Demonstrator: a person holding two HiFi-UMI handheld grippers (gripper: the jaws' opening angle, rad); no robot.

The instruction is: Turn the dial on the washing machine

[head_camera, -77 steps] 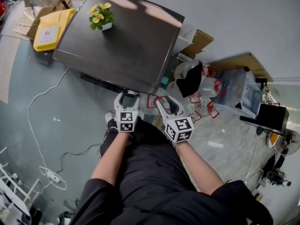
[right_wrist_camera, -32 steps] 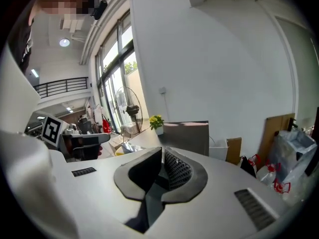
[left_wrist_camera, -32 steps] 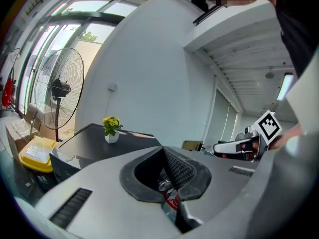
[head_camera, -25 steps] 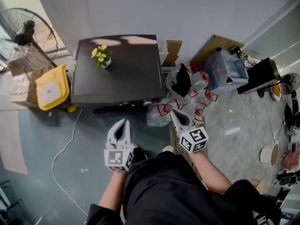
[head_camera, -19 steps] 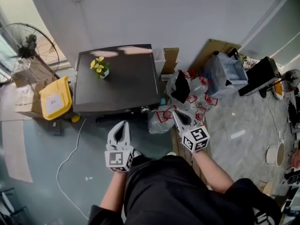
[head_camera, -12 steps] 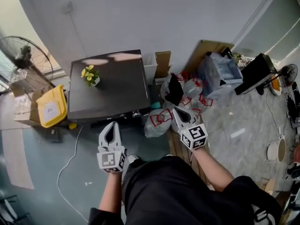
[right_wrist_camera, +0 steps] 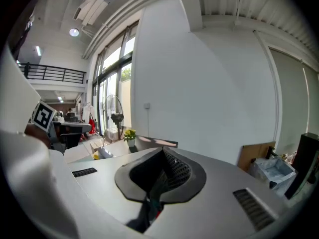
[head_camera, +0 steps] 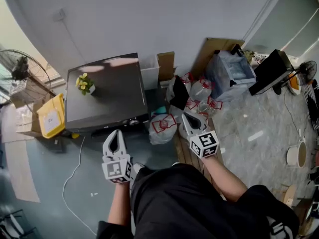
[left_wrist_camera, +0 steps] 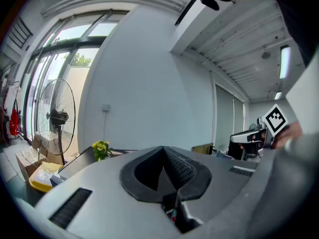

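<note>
Dial point(head_camera: 132, 122): we take it for the small knob on the washing machine's point(head_camera: 107, 91) front rim, ahead of the left tongs point(head_camera: 118, 132) and apart from them. Its setting is too small to read. We find the left and right tongs point(head_camera: 184, 115) both pressed together and empty, held clear, which fits reaching in or drawing off. Potted plant point(head_camera: 82, 83) sits on the lid beyond. Bags point(head_camera: 162, 128) lie between the tongs. Grey floor point(head_camera: 89, 178) is below, with a fan point(head_camera: 22, 73) far left.

Head view: above the person point(head_camera: 179, 203), facing steeply down; the washing machine point(head_camera: 104, 93) lies well below, ahead.
Left gripper view: on the left hand-held gripper point(left_wrist_camera: 163, 151), facing level toward the wall point(left_wrist_camera: 149, 83).
Right gripper view: on the right hand-held gripper point(right_wrist_camera: 163, 152), facing likewise.
Shared: flower pot point(head_camera: 83, 83) on the washing machine's top, and fan point(head_camera: 22, 71), in all three.
</note>
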